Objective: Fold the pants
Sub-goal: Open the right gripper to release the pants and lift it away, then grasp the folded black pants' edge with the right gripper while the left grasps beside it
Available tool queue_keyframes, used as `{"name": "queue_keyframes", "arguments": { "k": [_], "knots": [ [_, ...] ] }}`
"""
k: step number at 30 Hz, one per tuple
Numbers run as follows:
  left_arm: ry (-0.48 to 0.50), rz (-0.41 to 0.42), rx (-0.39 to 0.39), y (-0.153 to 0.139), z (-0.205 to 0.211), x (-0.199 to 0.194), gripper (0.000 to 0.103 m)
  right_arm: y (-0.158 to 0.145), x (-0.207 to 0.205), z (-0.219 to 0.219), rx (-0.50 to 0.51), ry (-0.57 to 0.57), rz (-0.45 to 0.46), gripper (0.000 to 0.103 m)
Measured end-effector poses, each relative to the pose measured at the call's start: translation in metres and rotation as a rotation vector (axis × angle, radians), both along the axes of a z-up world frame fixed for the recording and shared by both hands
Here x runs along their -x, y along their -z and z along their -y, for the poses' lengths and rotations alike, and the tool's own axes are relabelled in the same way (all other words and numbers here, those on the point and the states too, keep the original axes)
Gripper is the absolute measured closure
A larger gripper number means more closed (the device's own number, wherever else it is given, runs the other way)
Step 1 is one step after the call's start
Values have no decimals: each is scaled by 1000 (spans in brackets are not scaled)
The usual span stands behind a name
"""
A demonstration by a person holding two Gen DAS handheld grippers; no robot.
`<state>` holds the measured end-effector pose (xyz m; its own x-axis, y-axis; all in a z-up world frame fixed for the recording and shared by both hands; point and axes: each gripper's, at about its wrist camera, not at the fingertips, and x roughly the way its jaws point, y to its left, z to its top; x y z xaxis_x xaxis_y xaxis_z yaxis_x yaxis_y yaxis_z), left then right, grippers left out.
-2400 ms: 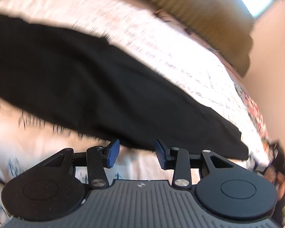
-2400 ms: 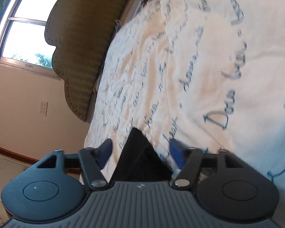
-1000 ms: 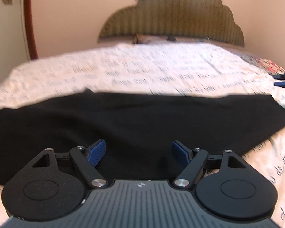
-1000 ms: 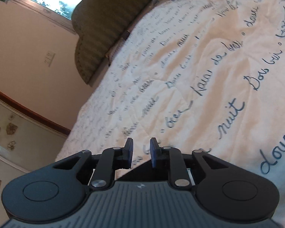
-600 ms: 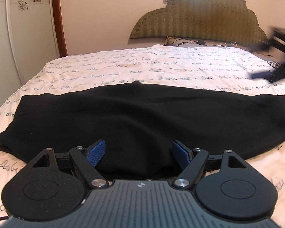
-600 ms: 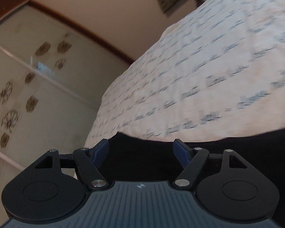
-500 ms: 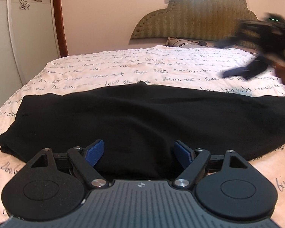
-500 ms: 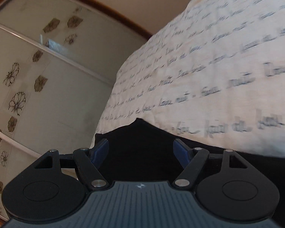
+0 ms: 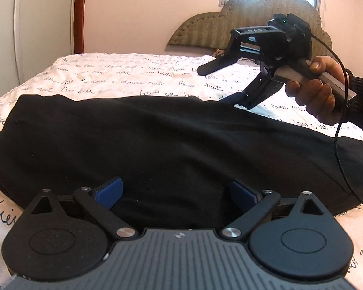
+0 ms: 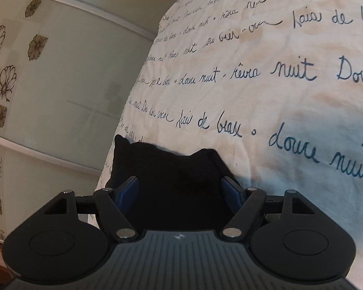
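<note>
Black pants [image 9: 157, 145] lie flat in a long band across the bed, folded lengthwise. My left gripper [image 9: 176, 191] is open over the near edge of the pants, at their middle, with nothing between its blue pads. My right gripper [image 9: 213, 84] is open, tilted on its side just above the far edge of the pants. In the right wrist view the right gripper [image 10: 181, 188] is open over black fabric [image 10: 167, 169] whose far edge shows two small peaks.
The bed has a white cover [image 9: 133, 72] printed with blue handwriting, also in the right wrist view [image 10: 278, 84]. A padded headboard [image 9: 213, 31] stands at the back. A sliding wardrobe door with flower prints [image 10: 36, 84] stands beside the bed. A cable [image 9: 336, 145] hangs from the right gripper.
The right gripper let go of the pant end, opened, and swung left along the far edge toward the middle. The left gripper stayed open and moved closer over the near edge.
</note>
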<state>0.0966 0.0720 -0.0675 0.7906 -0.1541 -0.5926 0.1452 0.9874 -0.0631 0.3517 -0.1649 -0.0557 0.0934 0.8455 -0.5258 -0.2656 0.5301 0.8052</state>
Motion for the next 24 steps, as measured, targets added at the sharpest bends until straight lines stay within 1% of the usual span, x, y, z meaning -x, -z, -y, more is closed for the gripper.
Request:
{"name": "queue_keyframes", "arguments": {
  "k": [2, 5, 6, 7, 9, 10, 12, 14, 15, 16, 18, 19, 20, 22, 23, 24],
  "knots": [
    [7, -7, -13, 1, 4, 0, 1, 1, -4, -3, -37, -8, -16, 28],
    [8, -18, -33, 2, 7, -1, 0, 6, -6, -9, -60, -1, -19, 29],
    [7, -18, -38, 3, 9, 0, 0, 9, -7, -13, -45, -1, -17, 36],
    [7, -18, -42, 3, 10, 1, 0, 14, -8, -19, -17, -3, -17, 44],
    [6, -18, -41, 3, 10, 2, 0, 24, -9, -35, 33, -18, -16, 89],
    [6, -18, -40, 3, 10, 2, 0, 24, -7, -37, 49, -19, 7, 96],
    [5, -18, -41, 3, 10, 2, 0, 21, -6, -37, 45, -27, 35, 97],
    [6, -20, -41, 3, 10, 0, 0, 12, -13, -29, 48, 5, 65, 98],
    [6, -21, -42, 4, 10, -1, 0, 10, -18, -26, 48, 12, 63, 98],
    [6, -22, -44, 4, 10, -1, 0, 8, -20, -29, 68, -9, 72, 98],
    [5, -22, -44, 5, 9, -1, 0, 15, -21, -42, 151, -44, 77, 99],
    [3, -22, -42, 4, 9, 0, 0, 24, -22, -46, 153, -43, 68, 101],
    [2, -23, -39, 4, 8, 0, 0, 30, -26, -40, 111, -20, 41, 102],
    [3, -23, -36, 4, 8, 0, 0, 42, -29, -27, 39, 24, -49, 101],
    [3, -23, -37, 4, 8, 0, 0, 44, -29, -21, 18, 38, -90, 100],
    [3, -22, -37, 4, 8, 0, 0, 42, -27, -16, 19, 54, -119, 99]
  ]
}}
